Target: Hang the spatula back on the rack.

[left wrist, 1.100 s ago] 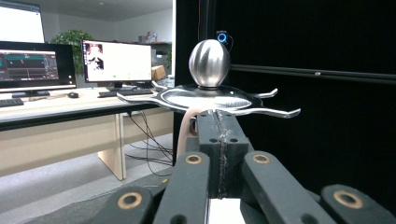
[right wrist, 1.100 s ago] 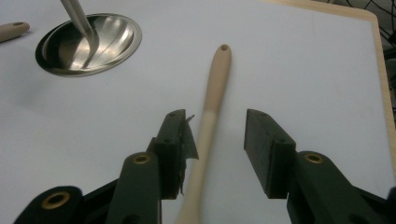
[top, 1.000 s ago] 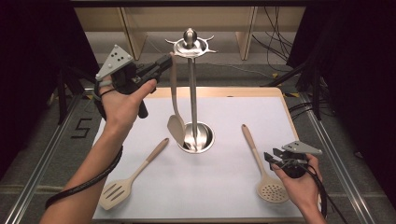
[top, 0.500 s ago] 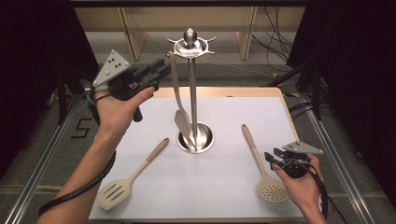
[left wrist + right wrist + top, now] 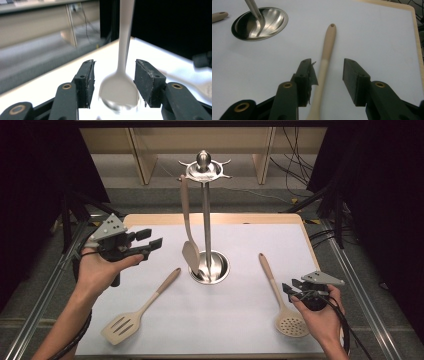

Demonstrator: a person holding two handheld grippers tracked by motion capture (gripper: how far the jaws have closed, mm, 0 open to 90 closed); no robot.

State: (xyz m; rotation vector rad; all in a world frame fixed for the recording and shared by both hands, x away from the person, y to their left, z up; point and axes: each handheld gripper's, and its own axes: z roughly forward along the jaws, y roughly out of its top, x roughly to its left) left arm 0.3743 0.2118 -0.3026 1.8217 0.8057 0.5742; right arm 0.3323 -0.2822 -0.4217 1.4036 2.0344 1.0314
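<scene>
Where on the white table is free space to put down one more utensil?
Free: the near middle, between the slotted spatula and the skimmer, and the far right corner of the table beyond the skimmer. Crowded: around the stand base, where a spoon hangs.

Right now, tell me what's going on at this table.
A person is hanging kitchen utensils on a tall steel stand with a round base. A beige spoon-shaped utensil already hangs from the stand's top ring. The left gripper, whose jaws have just been opening, is empty and apart from it. The right gripper is open at the handle of a beige perforated skimmer lying flat, not gripping it. A beige slotted spatula lies untouched on the white mat.
</scene>
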